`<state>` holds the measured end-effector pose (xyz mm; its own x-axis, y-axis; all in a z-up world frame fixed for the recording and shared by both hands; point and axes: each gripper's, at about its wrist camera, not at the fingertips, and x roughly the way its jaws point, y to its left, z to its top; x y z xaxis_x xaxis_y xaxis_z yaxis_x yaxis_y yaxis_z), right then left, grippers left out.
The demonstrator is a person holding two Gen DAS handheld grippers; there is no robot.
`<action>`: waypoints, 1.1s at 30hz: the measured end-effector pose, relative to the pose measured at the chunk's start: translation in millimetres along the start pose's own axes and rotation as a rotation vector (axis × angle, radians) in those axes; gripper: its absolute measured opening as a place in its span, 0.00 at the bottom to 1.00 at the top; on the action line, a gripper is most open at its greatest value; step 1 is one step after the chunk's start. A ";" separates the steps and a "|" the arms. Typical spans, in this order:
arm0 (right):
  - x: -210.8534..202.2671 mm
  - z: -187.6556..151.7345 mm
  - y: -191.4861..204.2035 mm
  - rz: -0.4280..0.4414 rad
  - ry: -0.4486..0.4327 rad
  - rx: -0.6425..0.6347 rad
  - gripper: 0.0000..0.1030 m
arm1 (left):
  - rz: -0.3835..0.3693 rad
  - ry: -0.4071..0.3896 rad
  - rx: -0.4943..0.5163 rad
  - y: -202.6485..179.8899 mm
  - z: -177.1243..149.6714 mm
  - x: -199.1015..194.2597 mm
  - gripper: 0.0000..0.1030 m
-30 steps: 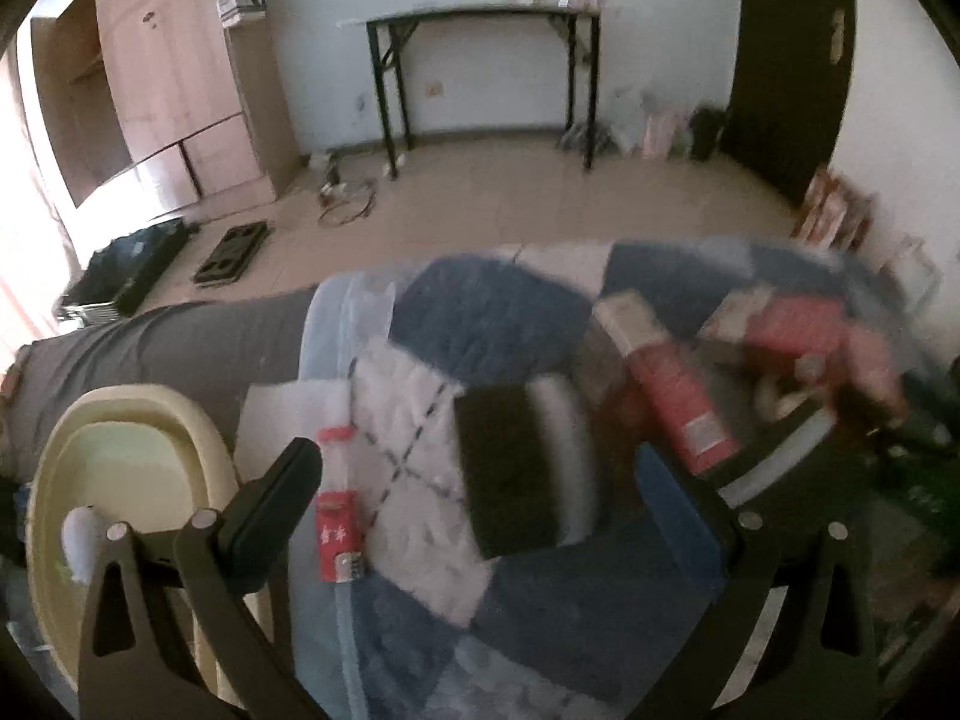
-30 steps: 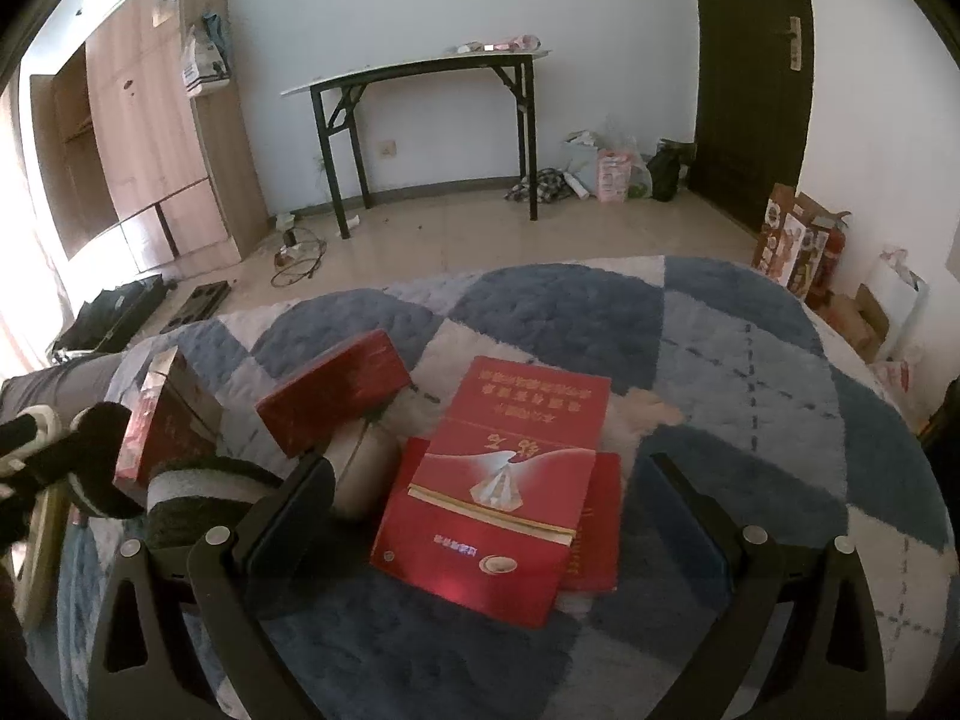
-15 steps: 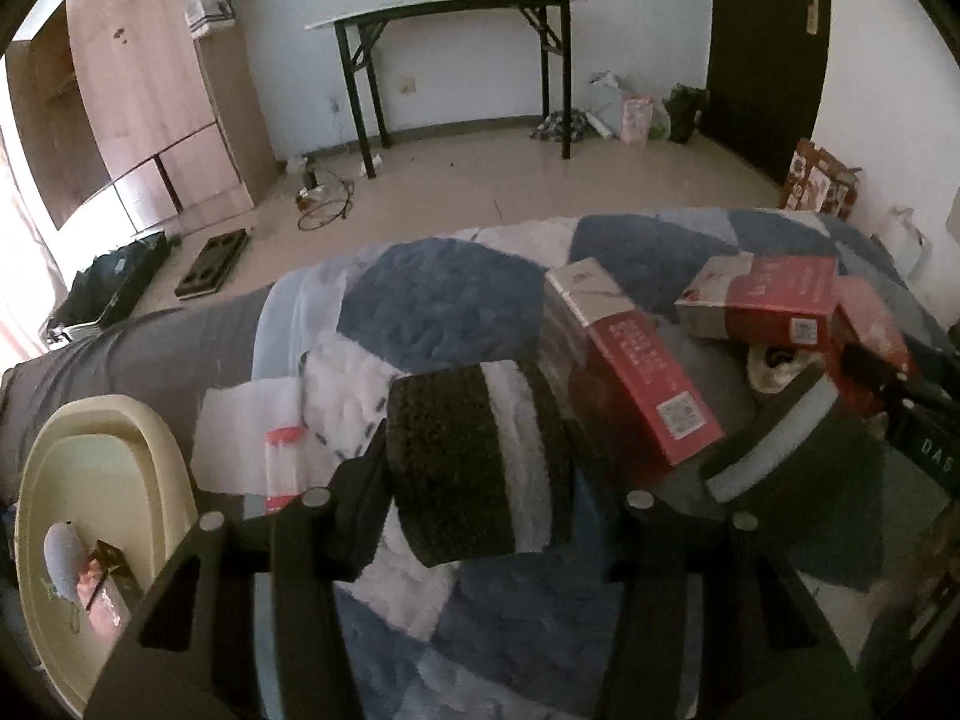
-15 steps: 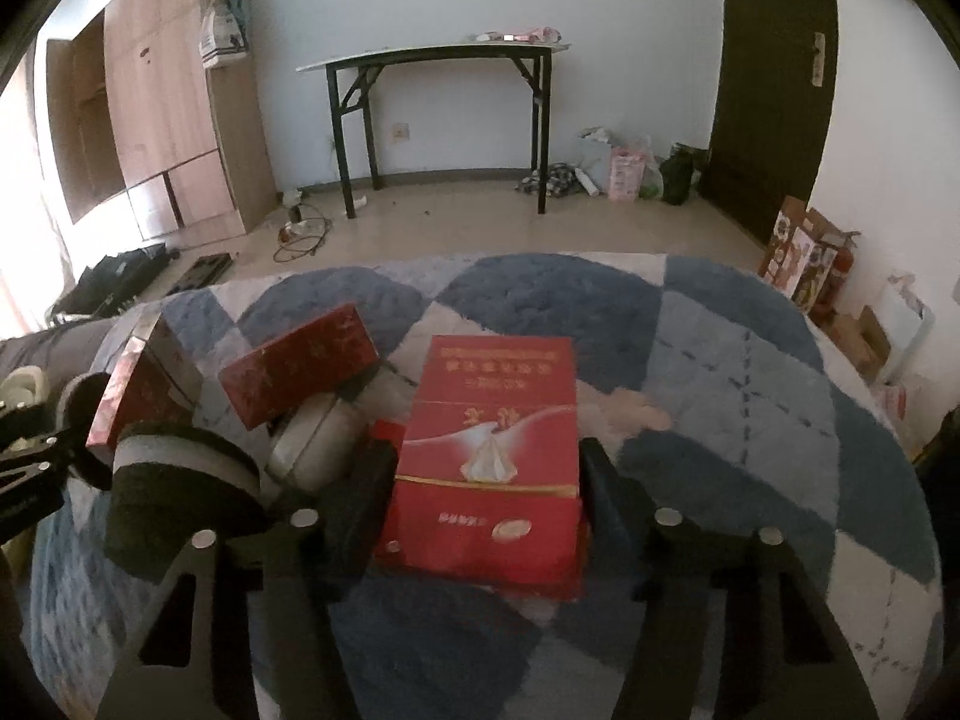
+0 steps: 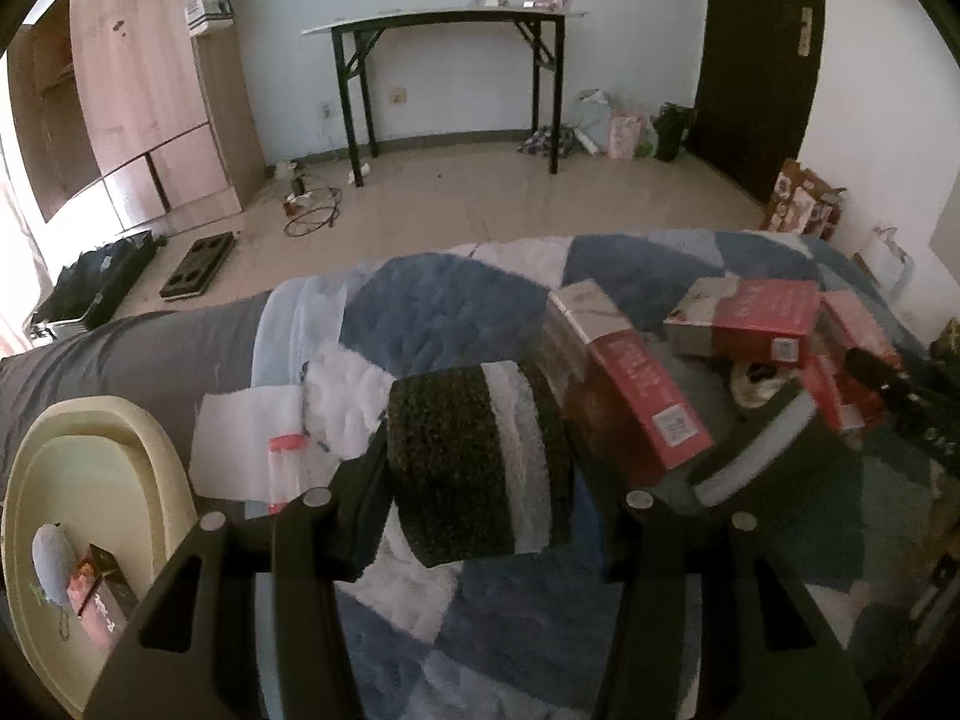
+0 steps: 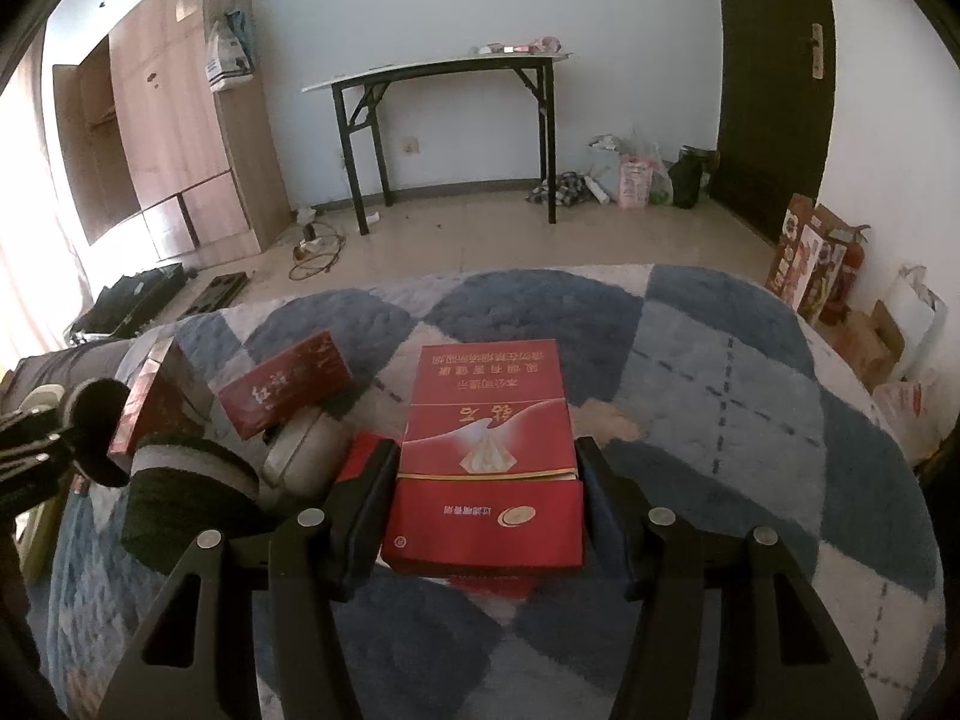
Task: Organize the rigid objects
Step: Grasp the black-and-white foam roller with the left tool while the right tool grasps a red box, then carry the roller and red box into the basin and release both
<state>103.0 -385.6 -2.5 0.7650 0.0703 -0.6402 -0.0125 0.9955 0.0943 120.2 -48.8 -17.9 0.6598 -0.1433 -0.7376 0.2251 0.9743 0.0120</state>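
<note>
A black sponge block with a white band (image 5: pixel 456 456) is held just above the blue-and-white quilt (image 5: pixel 432 312), my left gripper (image 5: pixel 477 480) shut on its sides. In the right wrist view a flat red carton (image 6: pixel 486 414) lies on another red box, and my right gripper (image 6: pixel 485 468) is closing on it, pads against both long edges. Left of it sit a tilted red box (image 6: pixel 282 384), a tall red box (image 6: pixel 156 402), a pale round item (image 6: pixel 306 450) and a second black sponge (image 6: pixel 180 498).
A cream basin (image 5: pixel 90 438) at the quilt's left edge holds a grey item and a small box. A red-capped tube (image 5: pixel 282 468) lies on white tissue. Red boxes (image 5: pixel 756 318) crowd the right side. Bare floor and a black-legged table (image 6: pixel 444 72) lie beyond.
Both grippers went from wide open to closed. The left took hold of the sponge block; the right came forward over the red carton and closed on its edges.
</note>
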 end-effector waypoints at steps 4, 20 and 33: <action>-3.6 1.5 -2.2 -0.005 -0.015 0.012 0.55 | -0.004 0.003 0.003 0.4 -2.3 5.1 0.51; 8.5 -1.2 -5.4 0.000 0.006 0.029 0.55 | -0.012 -0.031 -0.045 3.6 -2.4 5.9 0.50; 3.4 -2.9 -23.9 0.040 -0.014 0.098 0.55 | -0.002 -0.059 -0.048 11.4 2.7 -4.7 0.50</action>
<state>104.0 -409.0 -9.1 0.7744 0.1086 -0.6234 0.0190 0.9807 0.1945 121.6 -37.4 -12.4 0.7010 -0.1536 -0.6965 0.1927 0.9810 -0.0224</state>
